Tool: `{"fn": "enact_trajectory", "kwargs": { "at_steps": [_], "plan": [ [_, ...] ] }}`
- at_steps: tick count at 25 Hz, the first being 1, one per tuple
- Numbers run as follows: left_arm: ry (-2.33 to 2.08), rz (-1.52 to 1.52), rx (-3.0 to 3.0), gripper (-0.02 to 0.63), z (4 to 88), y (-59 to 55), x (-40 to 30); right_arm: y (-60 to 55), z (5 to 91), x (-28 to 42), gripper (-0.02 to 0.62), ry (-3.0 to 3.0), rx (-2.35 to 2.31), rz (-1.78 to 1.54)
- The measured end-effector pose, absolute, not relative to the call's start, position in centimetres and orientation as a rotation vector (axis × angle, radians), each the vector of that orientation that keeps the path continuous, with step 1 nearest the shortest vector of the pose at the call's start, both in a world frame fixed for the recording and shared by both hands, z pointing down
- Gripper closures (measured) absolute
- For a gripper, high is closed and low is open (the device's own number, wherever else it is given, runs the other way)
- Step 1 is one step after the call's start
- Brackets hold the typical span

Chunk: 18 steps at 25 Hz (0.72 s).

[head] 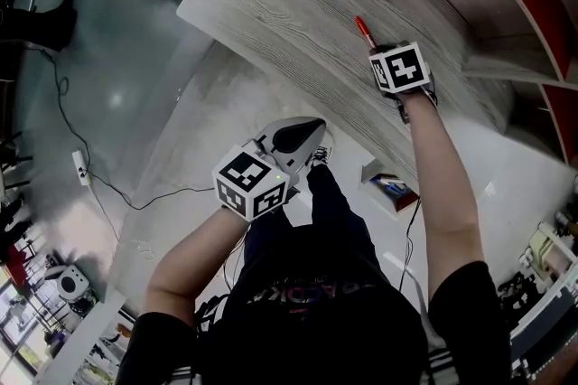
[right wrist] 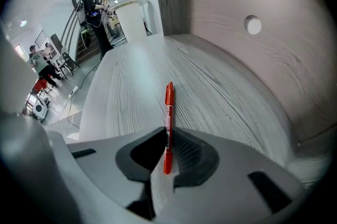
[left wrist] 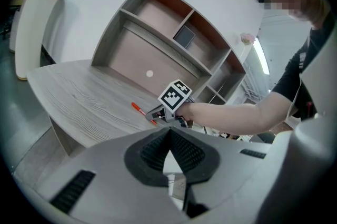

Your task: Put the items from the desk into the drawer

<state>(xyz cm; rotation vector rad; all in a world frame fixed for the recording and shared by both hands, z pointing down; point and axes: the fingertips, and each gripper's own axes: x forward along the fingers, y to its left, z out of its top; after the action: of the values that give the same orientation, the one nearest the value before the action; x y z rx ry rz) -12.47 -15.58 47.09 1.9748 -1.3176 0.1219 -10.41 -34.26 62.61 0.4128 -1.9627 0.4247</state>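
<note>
Head view — wood-grain desk [head: 289,4], glossy grey floor [head: 117,94], right claw [right wrist: 167,140] pinching red pen [right wrist: 169,104], left claw [left wrist: 169,134] closed.

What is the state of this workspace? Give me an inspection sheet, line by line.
Surface: wood-grain desk, one pen on it.
Job's things: red pen on the desk; what looks like the open drawer below the desk edge, something blue and red inside.
Clutter: nothing seen.
Grippers: right tongs shut on the pen; left tongs shut, empty, held off the desk.
Cables: black cable on the floor, running to a power strip.
Surroundings: shelves behind the desk; people far off.
</note>
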Motion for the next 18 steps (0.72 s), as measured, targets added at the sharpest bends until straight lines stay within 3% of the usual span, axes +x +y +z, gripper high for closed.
{"fn": "enact_trajectory", "kwargs": {
  "at_steps": [11,18],
  "plan": [
    [-1.312,0.118,2.010,0.601,46.2,-14.7,-13.1,-33.9,60.8,-10.2,0.543,-2.065,0.501,0.454],
    [-1.286,0.124,2.074,0.602,44.4,-14.4,-13.1,-31.5,53.6,-11.0,0.543,-2.384,0.559,0.788]
  ]
}}
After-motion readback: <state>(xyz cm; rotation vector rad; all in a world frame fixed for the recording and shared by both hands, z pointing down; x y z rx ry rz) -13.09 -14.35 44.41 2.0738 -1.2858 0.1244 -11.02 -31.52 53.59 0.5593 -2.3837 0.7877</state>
